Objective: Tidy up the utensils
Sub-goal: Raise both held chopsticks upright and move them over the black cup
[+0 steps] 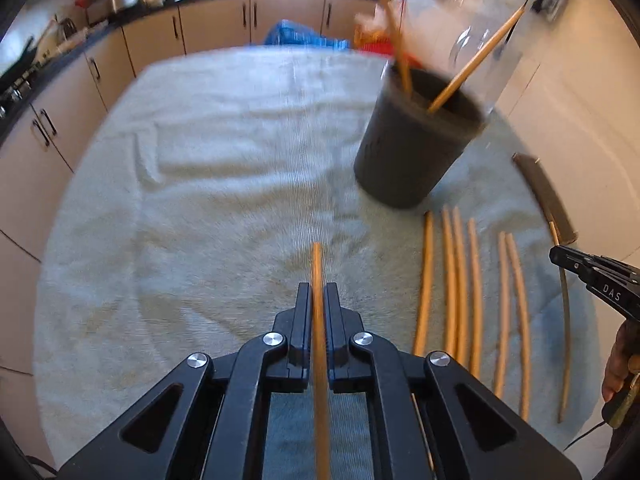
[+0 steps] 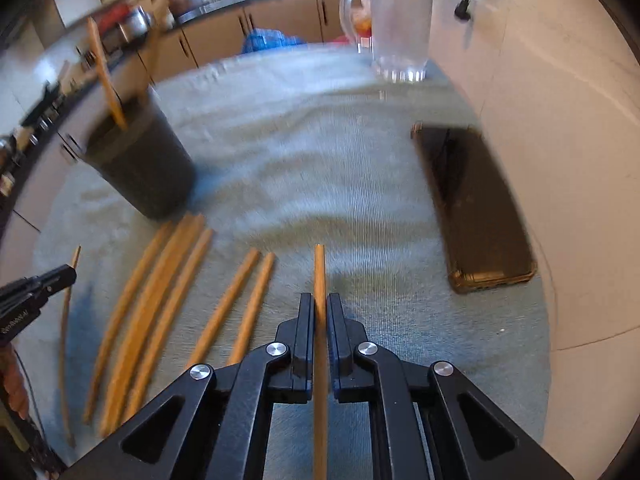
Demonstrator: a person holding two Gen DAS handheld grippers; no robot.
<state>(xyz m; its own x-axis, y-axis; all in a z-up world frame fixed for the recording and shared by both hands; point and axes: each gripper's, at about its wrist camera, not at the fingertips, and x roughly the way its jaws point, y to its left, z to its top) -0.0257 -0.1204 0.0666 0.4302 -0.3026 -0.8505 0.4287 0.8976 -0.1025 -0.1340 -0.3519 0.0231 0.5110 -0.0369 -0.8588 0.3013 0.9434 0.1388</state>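
My left gripper (image 1: 318,290) is shut on a wooden chopstick (image 1: 317,264) that points forward above the towel. My right gripper (image 2: 319,300) is shut on another wooden chopstick (image 2: 319,268). A dark grey holder cup (image 1: 416,140) stands ahead to the right in the left wrist view, with two chopsticks (image 1: 476,60) leaning in it. It also shows at the left in the right wrist view (image 2: 140,160). Several loose chopsticks (image 1: 460,280) lie in a row on the towel; they also show in the right wrist view (image 2: 160,300). The right gripper shows at the left wrist view's right edge (image 1: 560,258).
A pale towel (image 1: 220,160) covers the table. A dark phone (image 2: 476,208) lies at the right near the white wall. A clear glass jug (image 2: 396,28) stands at the far edge. Kitchen cabinets (image 1: 216,28) run behind and to the left.
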